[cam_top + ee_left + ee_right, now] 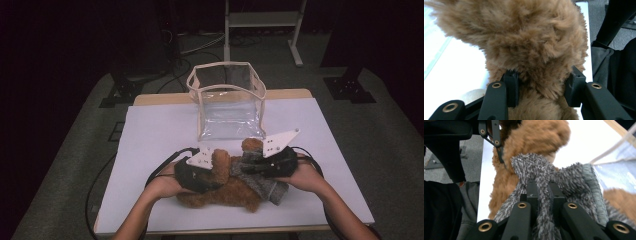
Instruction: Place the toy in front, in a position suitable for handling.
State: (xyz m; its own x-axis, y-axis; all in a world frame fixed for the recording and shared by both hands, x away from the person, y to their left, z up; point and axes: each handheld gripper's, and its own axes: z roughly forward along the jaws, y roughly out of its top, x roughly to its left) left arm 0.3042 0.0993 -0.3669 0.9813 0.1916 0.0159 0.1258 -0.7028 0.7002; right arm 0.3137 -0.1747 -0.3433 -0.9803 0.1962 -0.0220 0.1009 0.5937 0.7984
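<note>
1. High view: a brown teddy bear [220,192] lies on the white table [150,135], near the person's edge, wearing a grey fuzzy sweater [262,180]. The left hand-held gripper [212,172] is on the bear's raised brown limb, and the right hand-held gripper [250,167] sits on the grey sweater. Behind the bear, just beyond it, stands a clear plastic bag [227,100] with cream trim, mouth open at the top.

2. Left gripper view: the left hand-held gripper [541,87] is partly closed, with its jaws squeezing a thick wad of the teddy bear's [524,42] brown fur between them. Fur bulges over both pads. White table [454,67] off to the left.

3. Right gripper view: the right hand-held gripper [544,192] is closed down nearly all the way, pinching a fold of the grey sweater [534,170] that sticks up between the jaws. The teddy bear [536,135] sits behind it, the left hand-held gripper [496,145] at top left, and the clear plastic bag [616,167] is at the right.
</note>
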